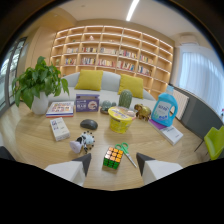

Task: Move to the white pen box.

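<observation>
claw: released, fingers spread wide, nothing held
between fingers: rubik's cube resting on the wooden surface, gaps on both sides
beside cube: green-handled scissors
white pen box: lies flat on the surface, ahead and left of the claw, well apart from it
near box: black mouse to its right, cow figure in front
farther: yellow bowl, blue detergent bottle, potted plant

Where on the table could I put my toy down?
Bare wood lies between the white pen box and the plant pot, and between the Rubik's cube and the white box. Around the yellow bowl it's crowded. The gripper is open.
</observation>
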